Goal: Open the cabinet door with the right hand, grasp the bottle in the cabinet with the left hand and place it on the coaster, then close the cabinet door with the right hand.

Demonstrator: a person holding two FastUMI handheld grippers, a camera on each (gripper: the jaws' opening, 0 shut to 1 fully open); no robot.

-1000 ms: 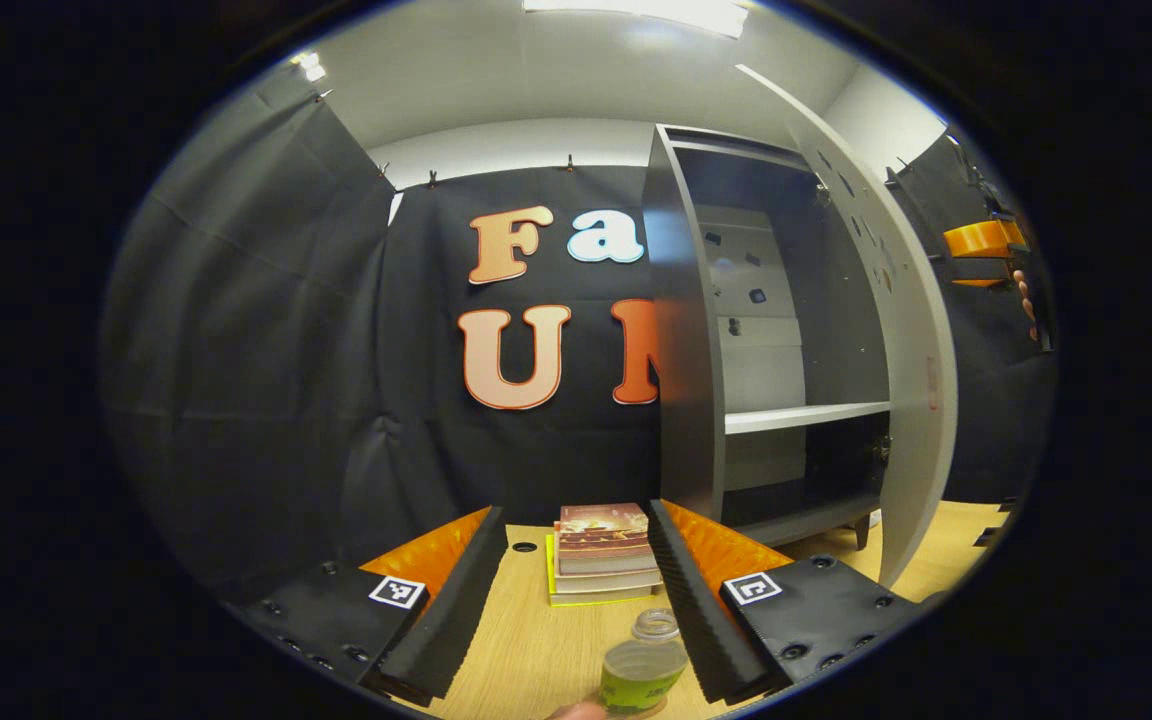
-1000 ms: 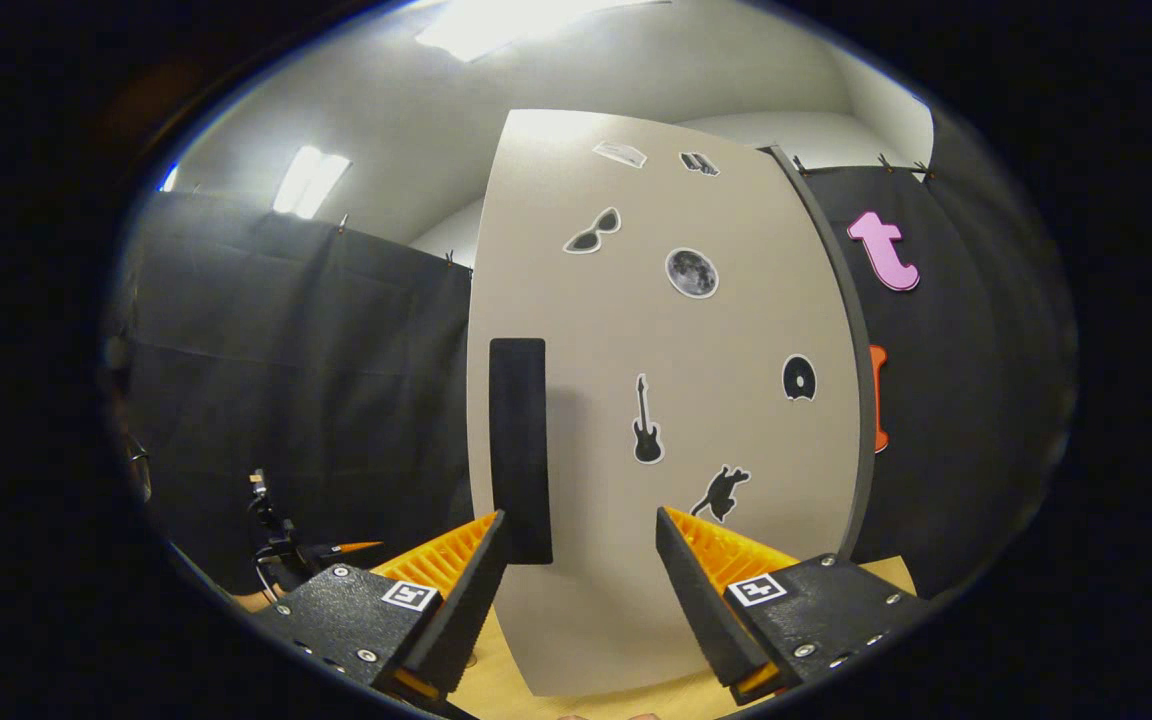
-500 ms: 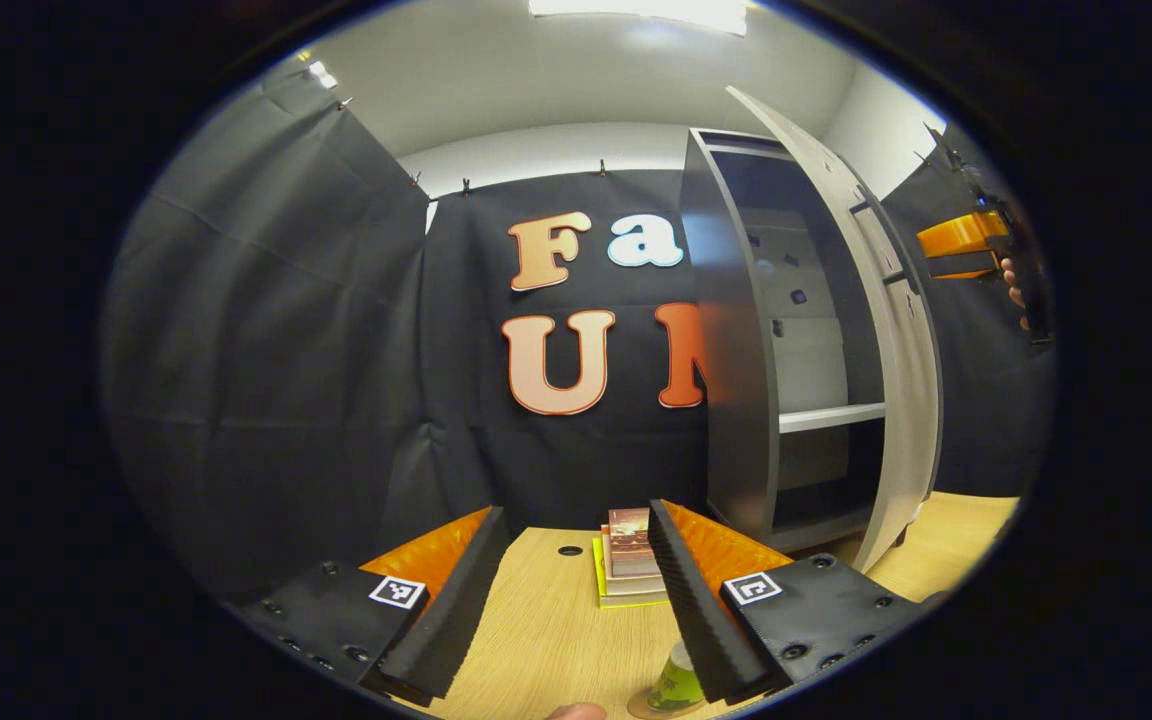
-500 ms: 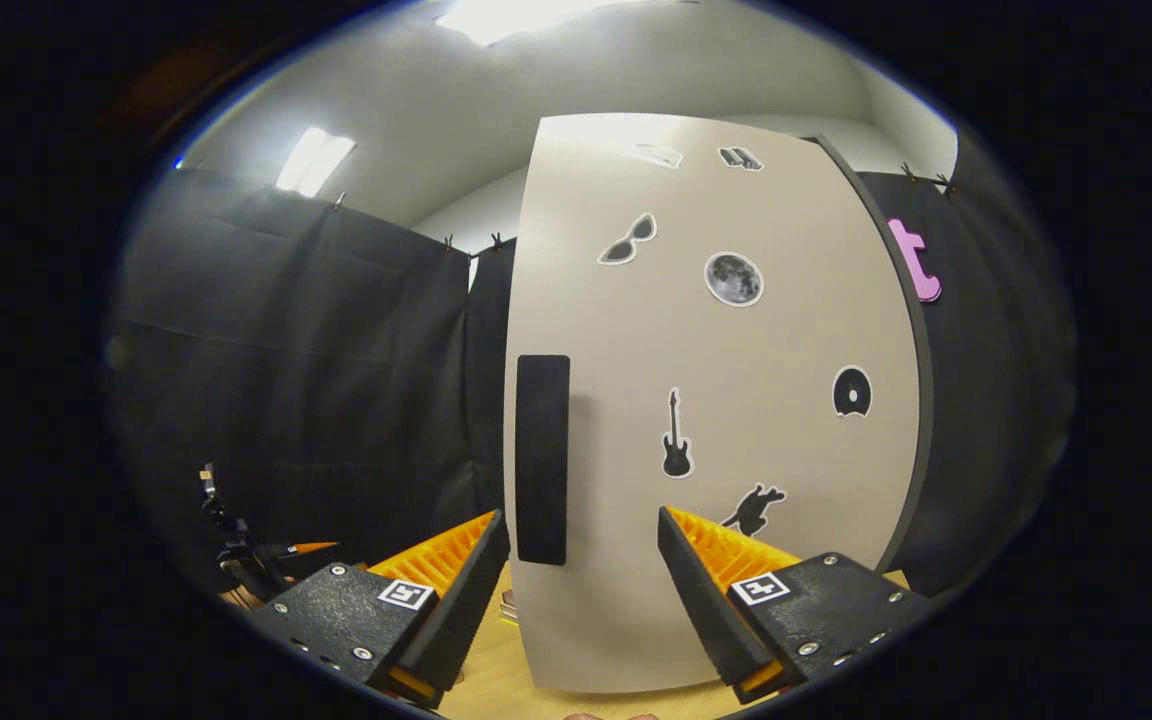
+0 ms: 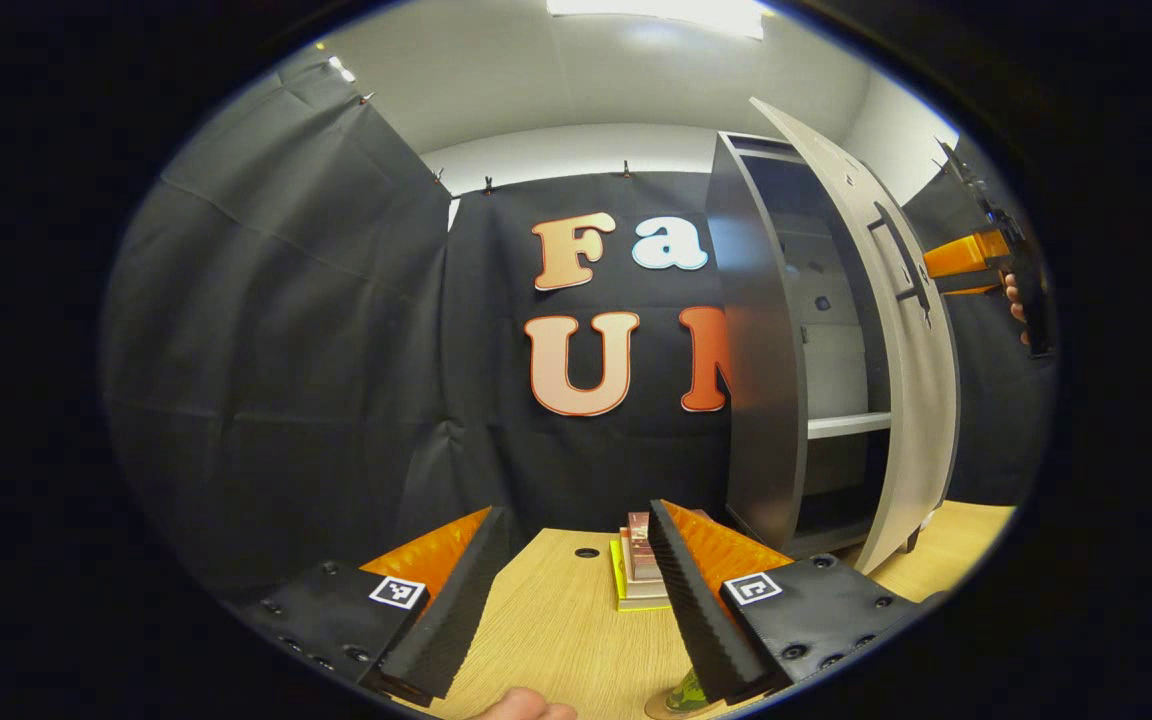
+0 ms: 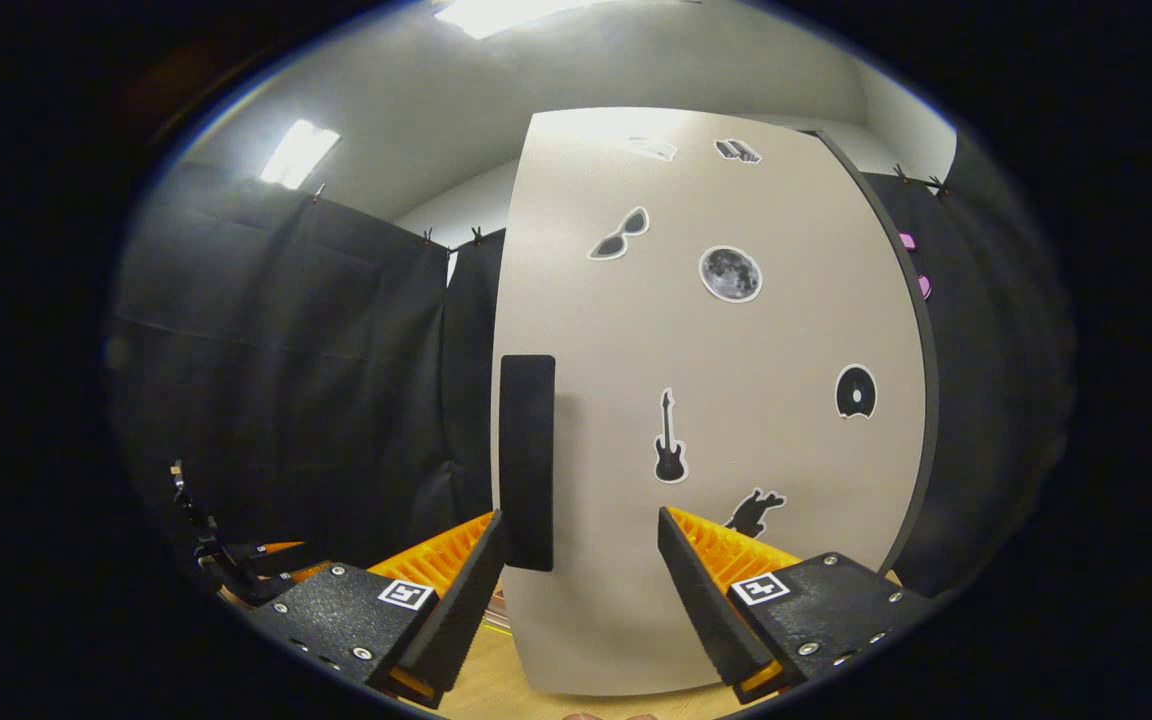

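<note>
1. left gripper [image 5: 568,590] hung over the table [image 5: 556,640], jaws apart, empty
2. bottle [image 5: 688,692] sat on the coaster [image 5: 658,711] by its right finger
3. right gripper [image 6: 581,590], jaws apart, faced the part-open cabinet door [image 6: 716,400]

Half-open cabinet door [image 6: 716,400] before right fingers [image 6: 696,590]

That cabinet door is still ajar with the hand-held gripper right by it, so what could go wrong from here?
Two risks, both guesses. The right hand-held gripper is open with the door and its handle just ahead; a push off the handle might slip, leaving the door ajar. The bottle sits on the coaster beside the left hand-held gripper, whose fingers could tip it when moving.
</note>
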